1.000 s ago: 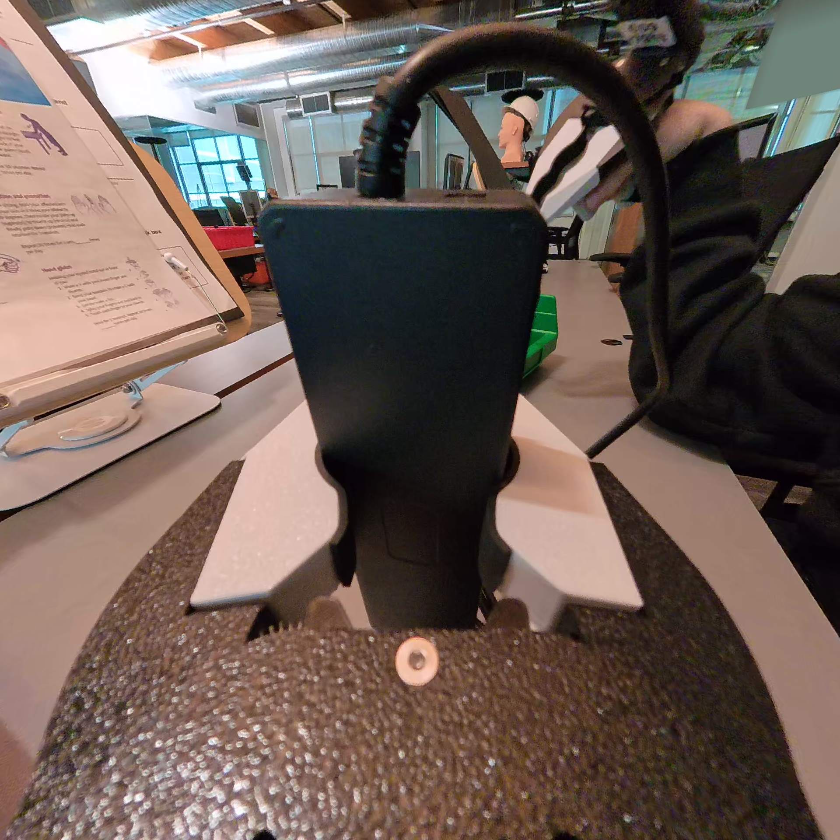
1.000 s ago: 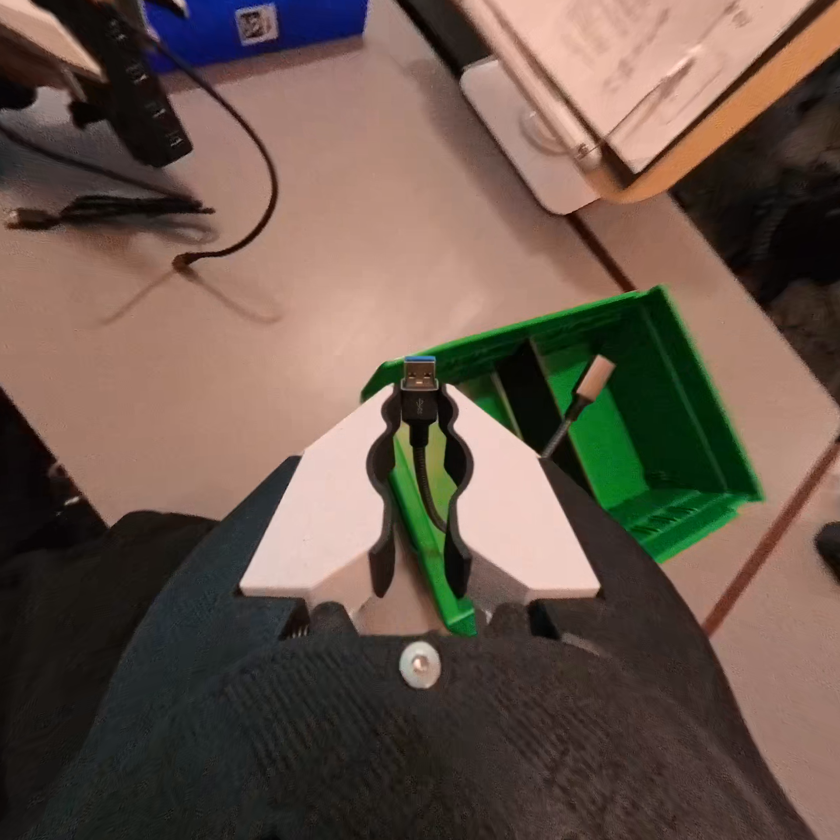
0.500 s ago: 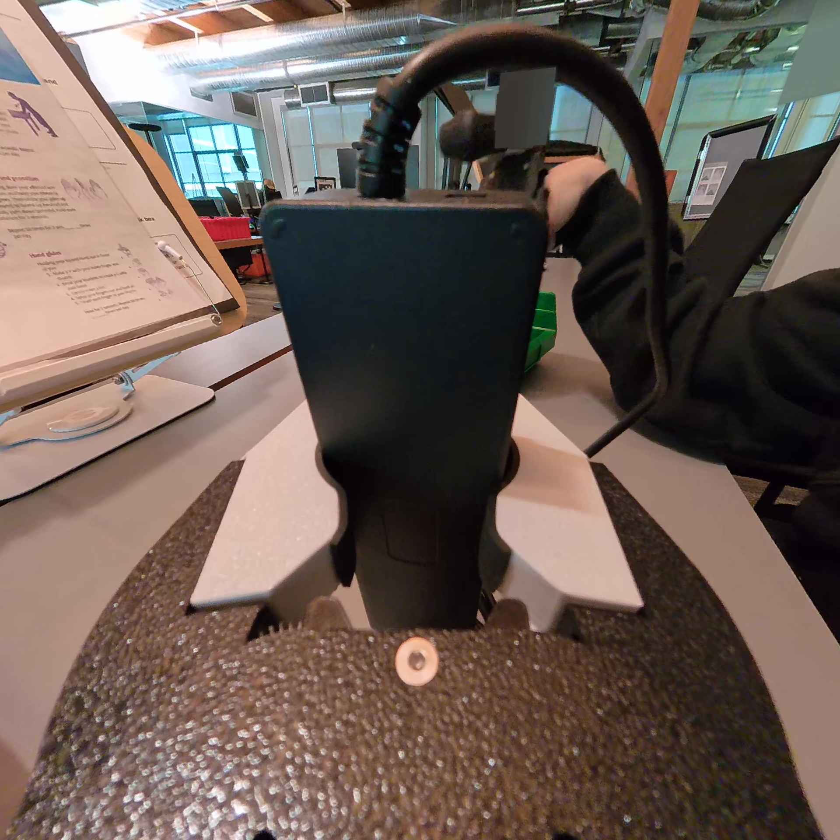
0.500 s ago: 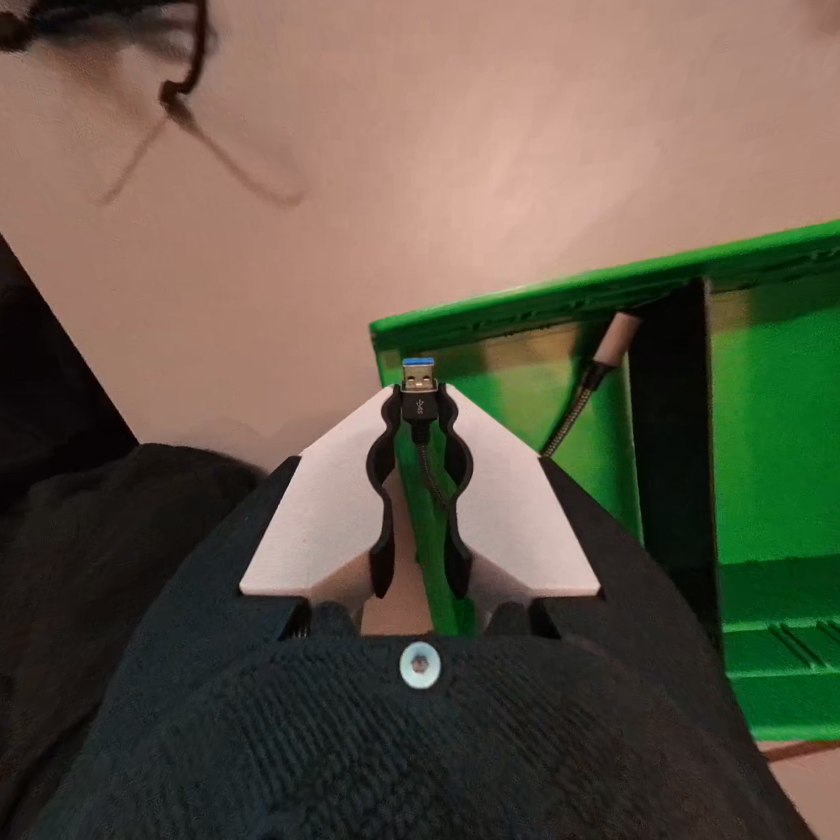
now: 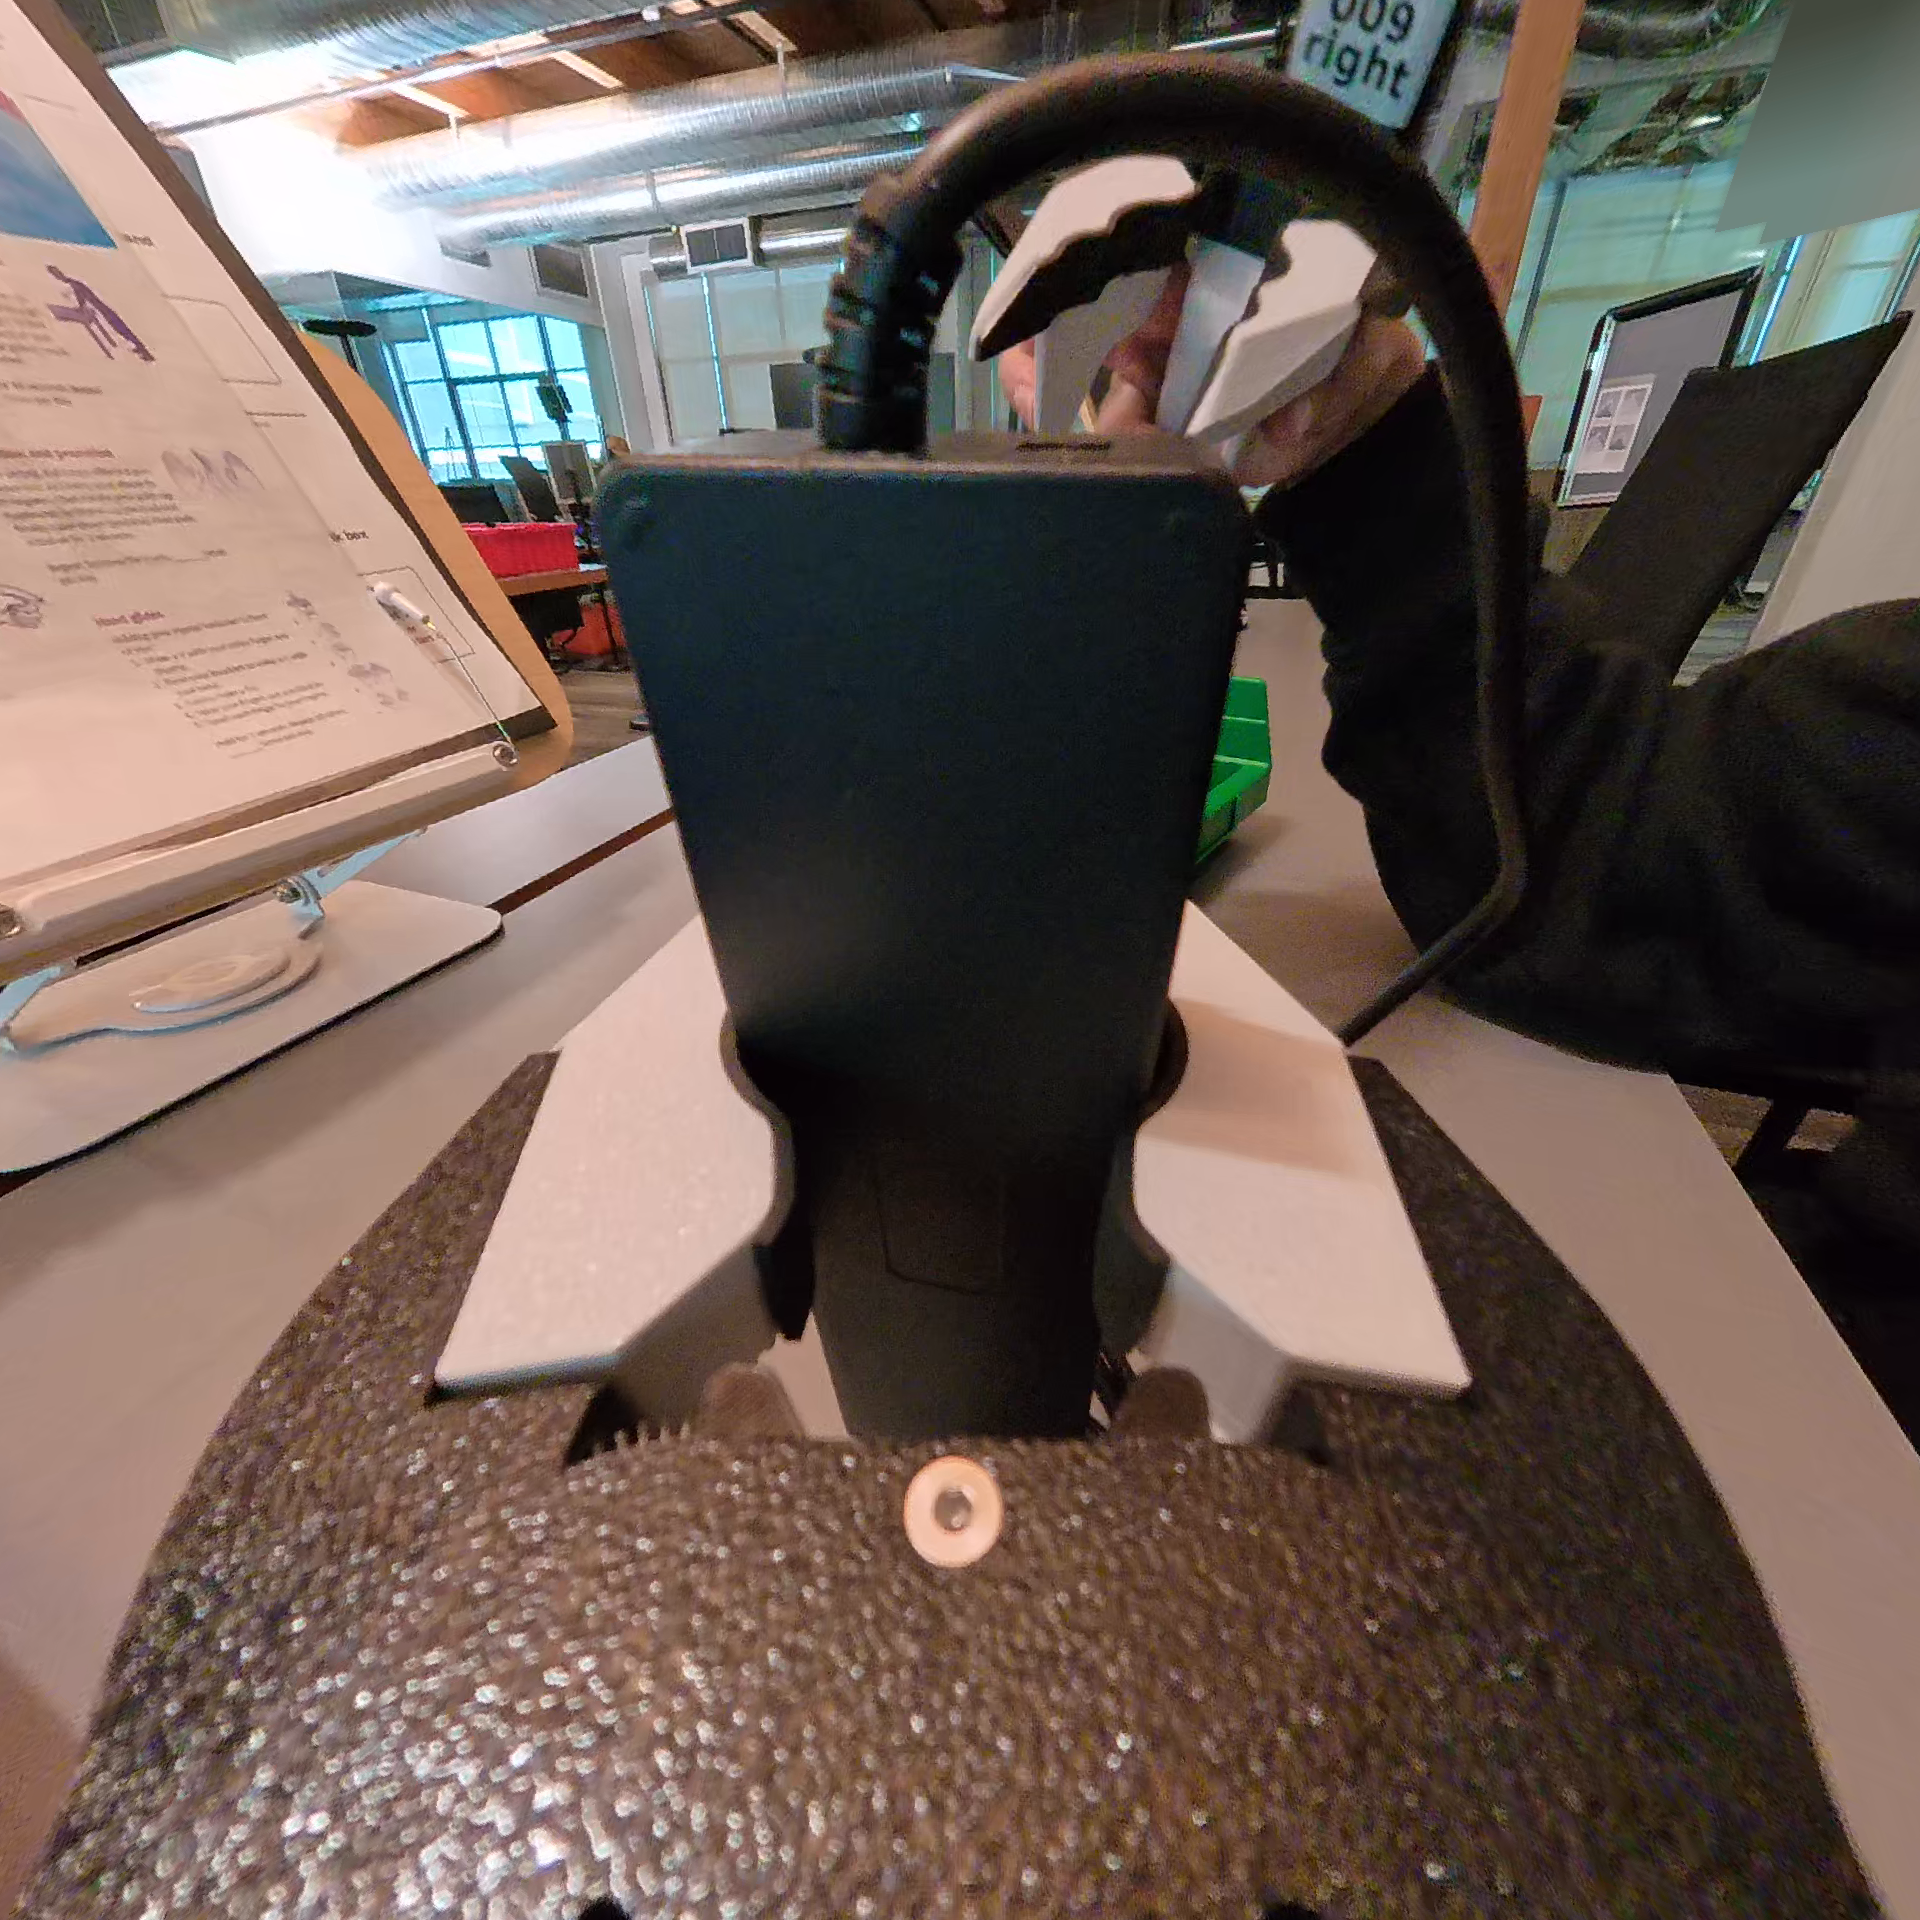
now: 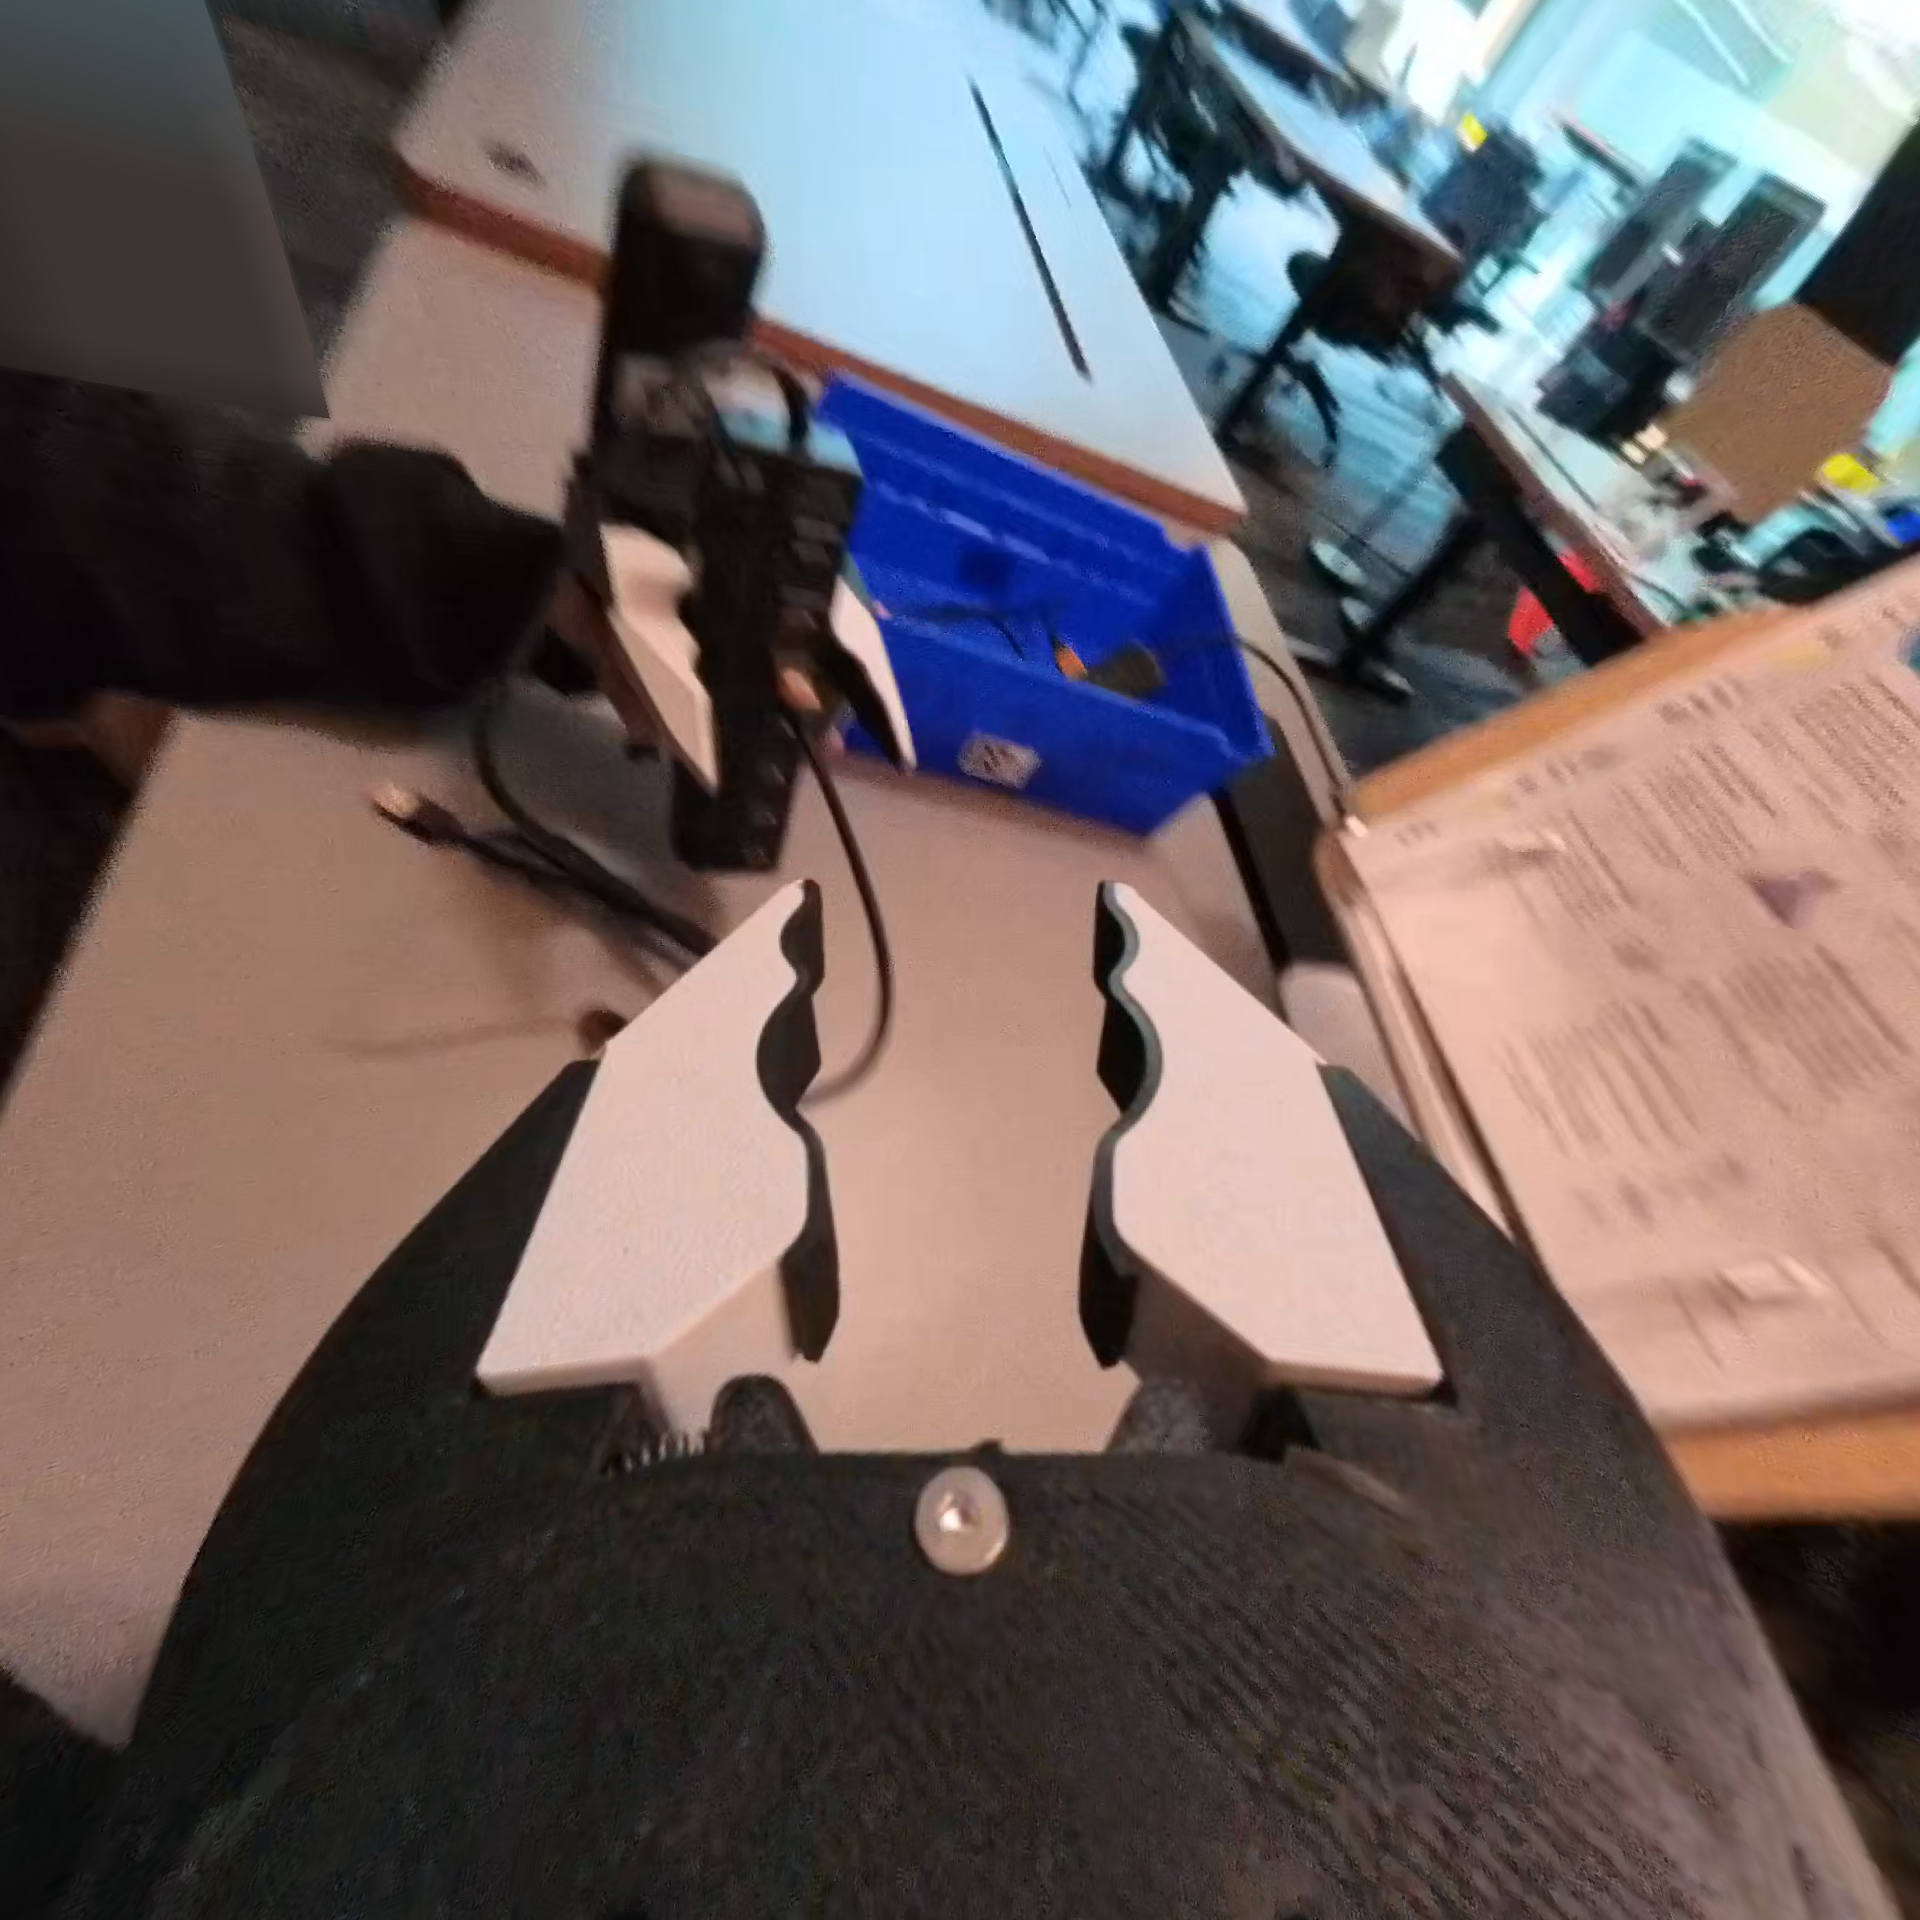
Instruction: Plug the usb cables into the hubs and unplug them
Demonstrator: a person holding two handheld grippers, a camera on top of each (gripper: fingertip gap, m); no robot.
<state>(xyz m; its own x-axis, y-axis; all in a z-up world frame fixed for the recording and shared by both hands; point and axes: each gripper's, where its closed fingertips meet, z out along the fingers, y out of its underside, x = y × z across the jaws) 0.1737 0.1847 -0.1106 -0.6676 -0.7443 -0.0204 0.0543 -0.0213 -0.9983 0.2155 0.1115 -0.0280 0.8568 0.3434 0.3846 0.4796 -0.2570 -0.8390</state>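
My left gripper is shut on a black USB hub and holds it upright; both pads press its sides. The hub's thick black cable arcs from its top down to the table. My right gripper is open with nothing between its fingers. It points at the hub held in the left gripper farther off. A thin black cable hangs from the hub towards my right fingers. The right gripper also shows in the left wrist view, open, just behind the hub's top.
A green bin sits behind the hub. A blue bin with cables stands beyond it. A document stand is on the right. Loose black cables lie on the grey table. A person's dark sleeve rests at the right.
My right gripper held a USB plug over the green bin, then opened; the plug has left the grasp. It has swung up towards the hub. The left gripper holds still.
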